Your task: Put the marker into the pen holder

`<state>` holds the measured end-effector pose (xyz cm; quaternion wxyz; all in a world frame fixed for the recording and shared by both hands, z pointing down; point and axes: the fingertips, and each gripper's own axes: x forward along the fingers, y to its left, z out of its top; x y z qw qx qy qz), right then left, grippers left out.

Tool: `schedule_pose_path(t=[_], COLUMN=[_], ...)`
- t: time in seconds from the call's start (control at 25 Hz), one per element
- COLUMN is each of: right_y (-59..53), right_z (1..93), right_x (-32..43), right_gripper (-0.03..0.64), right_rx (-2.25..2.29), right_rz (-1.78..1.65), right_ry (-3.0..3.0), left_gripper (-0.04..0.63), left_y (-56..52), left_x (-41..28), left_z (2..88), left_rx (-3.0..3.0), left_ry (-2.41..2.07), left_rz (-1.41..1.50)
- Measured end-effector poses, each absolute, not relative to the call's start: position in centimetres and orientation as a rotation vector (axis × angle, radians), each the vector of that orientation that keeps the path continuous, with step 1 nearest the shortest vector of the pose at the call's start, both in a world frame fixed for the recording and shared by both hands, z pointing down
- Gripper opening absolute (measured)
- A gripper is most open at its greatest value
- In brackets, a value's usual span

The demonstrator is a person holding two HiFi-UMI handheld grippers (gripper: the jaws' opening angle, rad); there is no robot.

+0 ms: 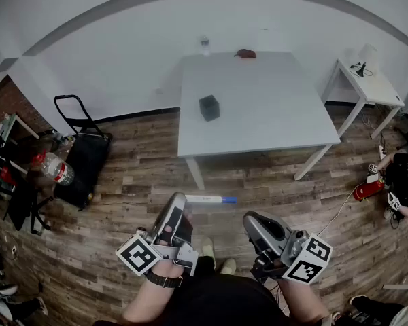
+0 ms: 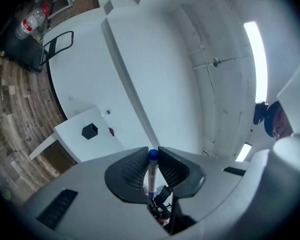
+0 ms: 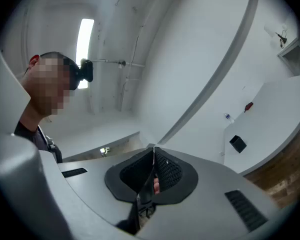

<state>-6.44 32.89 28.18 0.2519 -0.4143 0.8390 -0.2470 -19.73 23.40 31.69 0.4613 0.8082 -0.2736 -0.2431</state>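
Lowest in the head view, close to the person's body, the left gripper has its two jaws pressed against a white marker. The left gripper view shows the marker's barrel pinched between the ribbed pads, its blue cap level with the jaw tips. From the head view the marker juts out to the right of the jaws, over the wooden floor, capped end outermost. Beside it, the right gripper has its jaws brought together with nothing between them, as the right gripper view shows. Farther out stands a white table, well apart from both grippers. The black pen holder sits on it near its left side, with a small bottle and a red object at the far edge.
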Motion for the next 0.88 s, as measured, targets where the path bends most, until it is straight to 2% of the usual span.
schedule_pose_path(t=[0.88], right_y=[15.7], right_z=[28.7], right_x=[-4.7], right_gripper=[0.017], right_rx=[-1.297], right_rz=[-0.628], right_ry=[2.288], left_gripper=[0.064], left_y=[4.0], left_x=[-15.0], left_z=[32.2], left_rx=[2.075], left_ry=[-0.543], left_rz=[-0.546])
